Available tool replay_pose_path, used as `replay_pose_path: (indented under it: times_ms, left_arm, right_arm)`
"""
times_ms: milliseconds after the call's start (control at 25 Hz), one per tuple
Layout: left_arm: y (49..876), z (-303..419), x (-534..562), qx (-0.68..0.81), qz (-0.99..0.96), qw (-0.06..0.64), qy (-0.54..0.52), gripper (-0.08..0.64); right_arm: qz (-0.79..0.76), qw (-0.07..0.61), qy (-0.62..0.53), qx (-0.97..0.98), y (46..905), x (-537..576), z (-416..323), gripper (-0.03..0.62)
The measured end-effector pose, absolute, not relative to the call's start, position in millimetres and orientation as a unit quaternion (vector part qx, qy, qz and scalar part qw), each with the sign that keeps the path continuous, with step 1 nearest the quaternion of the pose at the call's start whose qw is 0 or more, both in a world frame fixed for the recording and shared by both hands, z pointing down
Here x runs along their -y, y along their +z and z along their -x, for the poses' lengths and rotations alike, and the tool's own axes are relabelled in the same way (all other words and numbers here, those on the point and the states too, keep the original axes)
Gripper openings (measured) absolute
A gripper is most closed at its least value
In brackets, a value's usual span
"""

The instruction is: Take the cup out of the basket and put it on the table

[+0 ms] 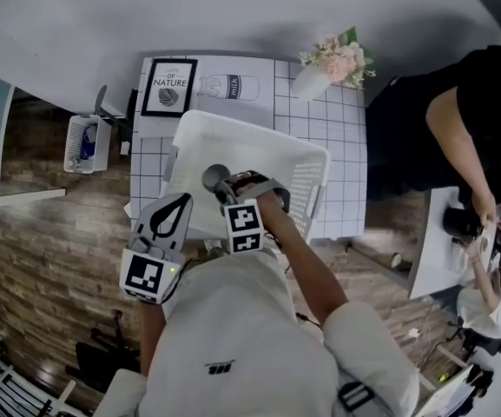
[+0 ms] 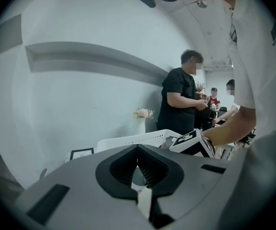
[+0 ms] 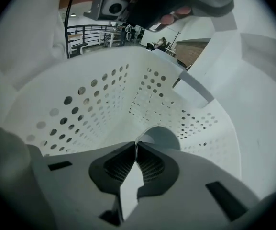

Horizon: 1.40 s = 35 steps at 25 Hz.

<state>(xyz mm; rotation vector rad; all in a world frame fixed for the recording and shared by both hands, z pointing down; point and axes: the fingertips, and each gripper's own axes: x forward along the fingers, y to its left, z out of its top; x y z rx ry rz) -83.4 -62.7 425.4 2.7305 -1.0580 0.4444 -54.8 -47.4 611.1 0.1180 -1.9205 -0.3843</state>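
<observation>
You are at the grasp step: your right gripper (image 1: pixel 224 185) is down inside the white perforated plastic basket (image 1: pixel 259 133), and in the right gripper view its jaws are pressed together on the thin rim of the grey round cup (image 3: pixel 164 137). The cup is inside the basket, towards its near left side, and I cannot tell whether it is resting on the basket floor or already hanging clear of it.

Your left gripper (image 1: pixel 183 198) hovers just outside the near left edge of the basket, with its jaws drawn together on nothing.

The next move looks like a straight lift until the cup clears the basket wall (image 3: pixel 90 104). You then carry it across to a bare part of the white gridded table (image 1: pixel 319 120).

The cup looks smooth, plain and thin-walled. With only the rim pinched, it may swing or slip, so keep the pinch firm and lift slowly.
</observation>
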Motion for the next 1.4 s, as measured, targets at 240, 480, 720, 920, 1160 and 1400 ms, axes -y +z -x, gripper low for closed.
replay_pose_path:
  times_ms: [240,480,720,920,1160,1400]
  left_arm:
    - [419,67,57,0.326,-0.931,0.076,0.146,0.006]
    - [413,51,49,0.296,-0.942,0.064,0.144,0.006]
    - [409,33,39,0.264,-0.953,0.050,0.139,0.006]
    - [405,20,33,0.241,-0.960,0.042,0.135,0.006]
    - [400,3,25,0.209,-0.968,0.035,0.131,0.006]
    - [396,-20,18,0.171,-0.976,0.028,0.130,0.006]
  right_arm:
    - [-0.097,0.555,-0.161,0.810,592,46,39,0.026]
    - [-0.148,0.547,-0.164,0.807,563,46,26,0.026]
    - [-0.194,0.540,-0.171,0.801,538,42,13,0.026]
    - [-0.235,0.537,-0.171,0.792,521,36,-1,0.026]
    - [-0.283,0.536,-0.163,0.779,506,28,-21,0.026]
    - [-0.325,0.537,-0.151,0.764,492,21,-43,0.026]
